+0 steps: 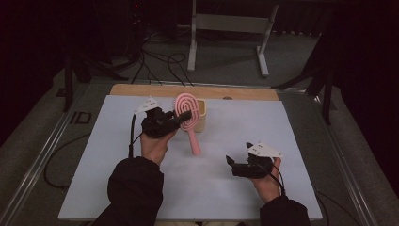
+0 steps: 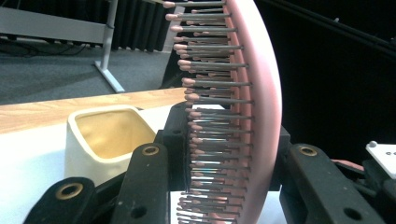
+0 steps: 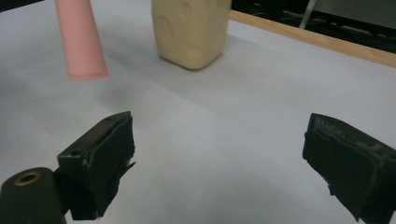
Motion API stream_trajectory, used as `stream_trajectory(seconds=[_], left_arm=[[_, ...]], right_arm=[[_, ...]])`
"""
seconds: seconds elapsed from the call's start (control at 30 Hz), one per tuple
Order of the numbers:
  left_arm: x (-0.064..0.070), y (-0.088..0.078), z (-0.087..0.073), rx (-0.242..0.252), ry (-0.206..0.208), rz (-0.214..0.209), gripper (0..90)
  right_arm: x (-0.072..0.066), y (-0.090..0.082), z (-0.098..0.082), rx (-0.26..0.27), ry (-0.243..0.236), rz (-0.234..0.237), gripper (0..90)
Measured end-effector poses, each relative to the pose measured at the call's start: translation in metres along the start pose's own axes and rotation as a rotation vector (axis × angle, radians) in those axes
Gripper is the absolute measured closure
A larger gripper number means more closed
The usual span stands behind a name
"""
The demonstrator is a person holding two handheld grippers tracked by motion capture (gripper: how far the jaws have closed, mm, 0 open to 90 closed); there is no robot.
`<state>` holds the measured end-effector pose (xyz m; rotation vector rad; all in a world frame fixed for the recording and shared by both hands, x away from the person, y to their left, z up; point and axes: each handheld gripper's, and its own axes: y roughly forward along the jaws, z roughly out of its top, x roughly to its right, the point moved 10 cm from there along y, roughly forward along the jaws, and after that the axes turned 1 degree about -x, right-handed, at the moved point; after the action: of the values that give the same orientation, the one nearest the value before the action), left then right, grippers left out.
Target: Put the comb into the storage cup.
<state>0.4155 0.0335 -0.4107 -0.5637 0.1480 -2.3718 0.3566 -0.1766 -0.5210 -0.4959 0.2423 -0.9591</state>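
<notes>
The pink hairbrush [image 1: 186, 117] hung in the left claw [image 1: 181, 118], pinched across its oval head, handle slanting down toward the desk [image 1: 94, 179] without touching it. In the left gripper view the jaws pressed on the head from both sides — one against the bristle face, one against the smooth curved back [image 2: 266, 93]. The bristles [image 2: 210, 84] were thin dark pins with rounded pink tips, set in close rows.

The right claw [image 1: 231, 164] hovered low over the desk, jaws spread wide with nothing between them. From it, the handle's blunt end [image 3: 83, 42] lay ahead and to the left, with the long axis rising away from it — so the right hand looked better placed for the free end. Just behind the brush stood a cream square-sided cup [image 1: 200, 115], glossy like ceramic, mouth open upward, probably where the brush belonged.
</notes>
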Motion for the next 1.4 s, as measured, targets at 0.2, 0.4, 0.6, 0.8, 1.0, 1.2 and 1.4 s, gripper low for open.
stream_trajectory(seconds=[0.2, 0.4, 0.6, 0.8, 1.0, 1.2, 1.4], left_arm=[[-0.003, -0.002, 0.002, 0.002, 0.003, 0.009, 65.1], [-0.005, -0.004, 0.005, 0.007, 0.000, 0.015, 65.1], [-0.006, -0.005, 0.007, 0.011, 0.003, 0.017, 65.1], [-0.007, -0.009, 0.012, 0.019, 0.006, 0.022, 65.0], [-0.010, -0.013, 0.019, 0.033, 0.012, 0.029, 65.1], [-0.012, -0.012, 0.025, 0.037, 0.023, 0.031, 65.0], [-0.015, -0.012, 0.032, 0.042, 0.021, 0.030, 65.0]], right_arm=[[0.006, -0.011, -0.009, 0.032, -0.002, -0.012, 8.9], [0.015, -0.018, -0.021, 0.053, 0.027, -0.027, 8.9], [0.019, -0.024, -0.024, 0.076, 0.043, -0.032, 8.9], [0.024, -0.031, -0.027, 0.110, 0.051, -0.046, 8.9], [0.028, -0.038, -0.033, 0.128, 0.066, -0.075, 8.9], [0.033, -0.042, -0.037, 0.145, 0.082, -0.090, 8.9], [0.034, -0.042, -0.041, 0.137, 0.058, -0.114, 8.9]])
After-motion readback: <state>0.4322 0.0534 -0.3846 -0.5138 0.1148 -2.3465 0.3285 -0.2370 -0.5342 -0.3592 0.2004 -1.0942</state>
